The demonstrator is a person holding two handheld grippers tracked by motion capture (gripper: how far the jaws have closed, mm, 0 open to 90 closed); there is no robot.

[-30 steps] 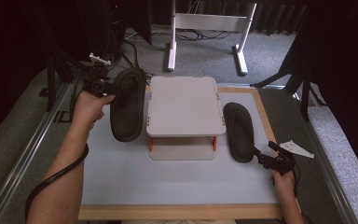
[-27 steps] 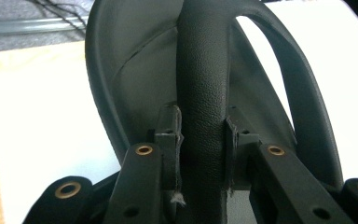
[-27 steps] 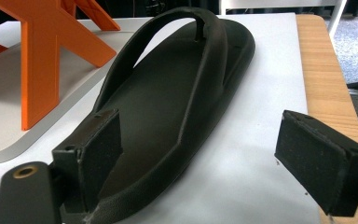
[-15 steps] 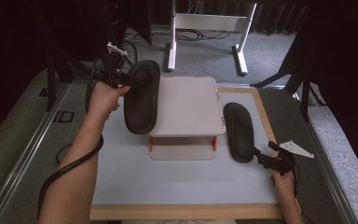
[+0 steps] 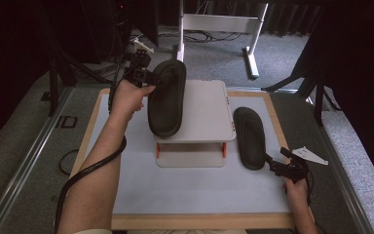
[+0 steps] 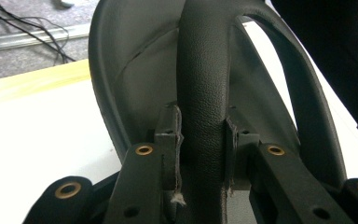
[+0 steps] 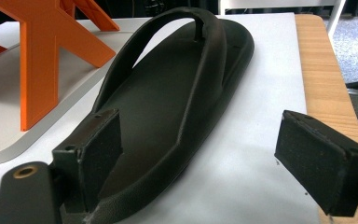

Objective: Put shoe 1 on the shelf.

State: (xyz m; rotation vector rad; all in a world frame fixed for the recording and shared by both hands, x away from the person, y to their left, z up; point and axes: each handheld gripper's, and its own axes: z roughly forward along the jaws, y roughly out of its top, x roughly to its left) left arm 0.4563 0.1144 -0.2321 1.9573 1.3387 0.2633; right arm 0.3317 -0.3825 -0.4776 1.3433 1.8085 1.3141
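Observation:
Two black flip-flops. My left gripper [image 5: 150, 79] is shut on the strap [image 6: 204, 93] of one flip-flop [image 5: 167, 97], which hangs tilted over the left part of the white two-level stand [image 5: 204, 109]. In the left gripper view both pads [image 6: 170, 140] press the strap from either side. The other flip-flop [image 5: 250, 138] lies flat on the white mat to the right of the stand. My right gripper [image 5: 272, 163] sits just behind its heel, open; in the right gripper view its jaws straddle the heel end of that flip-flop [image 7: 168, 102] without touching.
The stand has orange legs [image 7: 51, 51] and rests on a white mat [image 5: 190, 190] framed in wood [image 5: 204, 222]. A white metal frame [image 5: 219, 24] and cables lie on the grey floor beyond. A cable [image 5: 85, 170] trails along the left forearm.
The left gripper has carried its flip-flop up and to the right, from the mat beside the stand to over the stand's left part. The right gripper and its flip-flop stayed put.

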